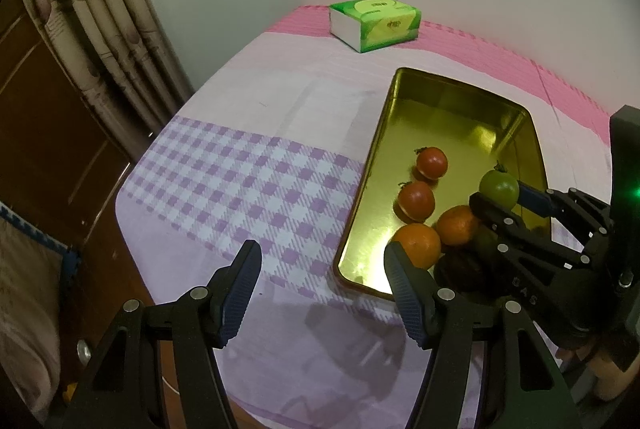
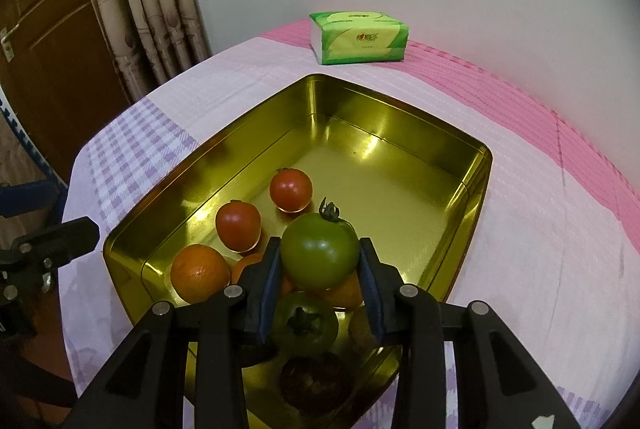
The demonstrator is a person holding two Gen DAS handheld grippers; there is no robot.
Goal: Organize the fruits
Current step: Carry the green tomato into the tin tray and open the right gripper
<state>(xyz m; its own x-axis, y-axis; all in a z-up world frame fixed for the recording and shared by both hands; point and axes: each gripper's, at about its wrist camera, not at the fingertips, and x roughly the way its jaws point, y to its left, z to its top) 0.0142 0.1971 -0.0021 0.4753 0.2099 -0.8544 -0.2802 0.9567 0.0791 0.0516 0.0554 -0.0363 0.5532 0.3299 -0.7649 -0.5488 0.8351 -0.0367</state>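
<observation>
A gold metal tray [image 2: 472, 185] [image 1: 372, 165] lies on the table. In it are two red tomatoes [image 2: 291, 188] [image 2: 238, 225] [image 1: 431, 162] [image 1: 416, 200], two oranges [image 2: 200, 273] [image 1: 416, 245] [image 1: 456, 225], a second green tomato [image 2: 306, 323] and a dark fruit [image 2: 314, 383]. My right gripper [image 2: 320, 265] [image 1: 496, 197] is shut on a green tomato [image 2: 320, 255] [image 1: 499, 188] and holds it above the tray's near end. My left gripper [image 1: 324, 285] is open and empty over the checked cloth, just left of the tray's near corner.
A green tissue pack [image 1: 374, 23] [image 2: 358, 37] sits at the table's far edge by the wall. A curtain [image 1: 104, 29] and a wooden door [image 1: 48, 133] stand to the left. The cloth-covered table [image 1: 240, 157] drops off at its left edge.
</observation>
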